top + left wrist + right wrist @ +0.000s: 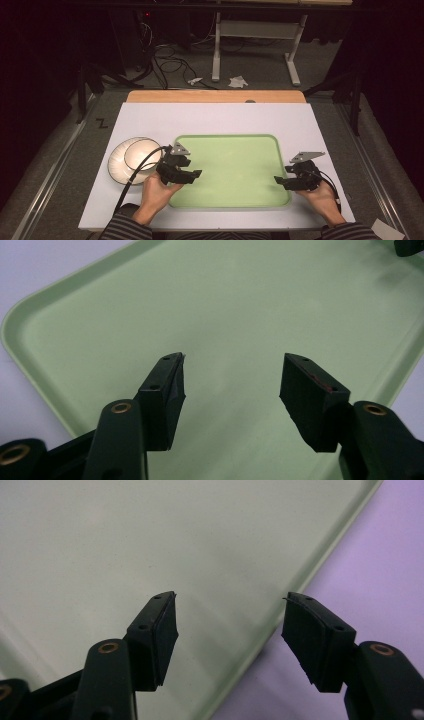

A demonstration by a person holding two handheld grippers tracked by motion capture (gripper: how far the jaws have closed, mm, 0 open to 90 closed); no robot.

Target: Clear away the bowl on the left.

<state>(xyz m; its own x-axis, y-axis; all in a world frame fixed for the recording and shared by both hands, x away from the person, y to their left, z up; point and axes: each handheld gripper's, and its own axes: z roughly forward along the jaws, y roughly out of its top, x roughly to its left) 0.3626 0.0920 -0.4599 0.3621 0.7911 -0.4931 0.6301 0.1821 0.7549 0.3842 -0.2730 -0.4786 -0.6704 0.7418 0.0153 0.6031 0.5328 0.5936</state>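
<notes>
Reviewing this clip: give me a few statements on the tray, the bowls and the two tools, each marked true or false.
1. The green tray has nothing lying in it. True.
2. The left tool is shut on a bowl. False: its jaws stand open over the tray with nothing between them.
3. The white bowls sit on the table left of the tray. True.
4. The right tool is closed. False: its jaws are open, near the tray's right edge.
5. The bowls are inside the tray. False: they rest outside it.
</notes>
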